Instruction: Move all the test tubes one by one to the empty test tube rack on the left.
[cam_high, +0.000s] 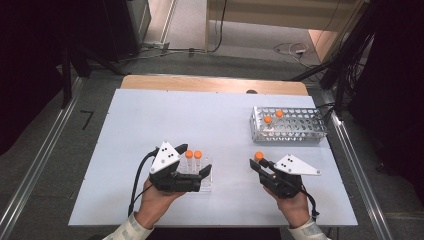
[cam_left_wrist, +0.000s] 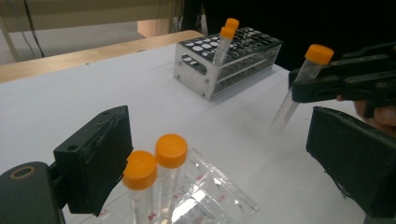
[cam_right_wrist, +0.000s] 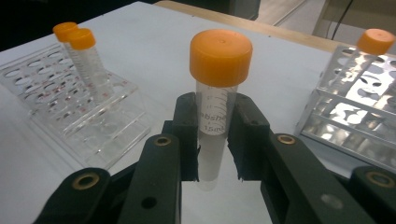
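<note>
White worktop (cam_high: 150, 130) carries everything, w/ a wood edge at the far side. Metal rack (cam_high: 295, 131) sits far right on it, perforated top, two orange-capped tubes (cam_high: 273, 117) standing in its left end. Clear plastic rack (cam_high: 206, 176) lies near the front, left of centre, red markings on it too blurred to read; two more orange-capped tubes (cam_left_wrist: 156, 161) stand upright in it, side by side.

Left tongs (cam_high: 205, 175) rest at the clear rack, jaws spread apart either side of those two tubes, not pressing them, so released.

Right tongs (cam_right_wrist: 217, 140) are clenched on a single tube (cam_right_wrist: 218, 93), held approx. upright off the worktop, btwn the two racks and nearer the front right. Orange cap sits above the jaws. Printed scale lines run down its clear wall; text reads partly "15ml", w/ a word above it cut off by the jaws, something like "absh".
</note>
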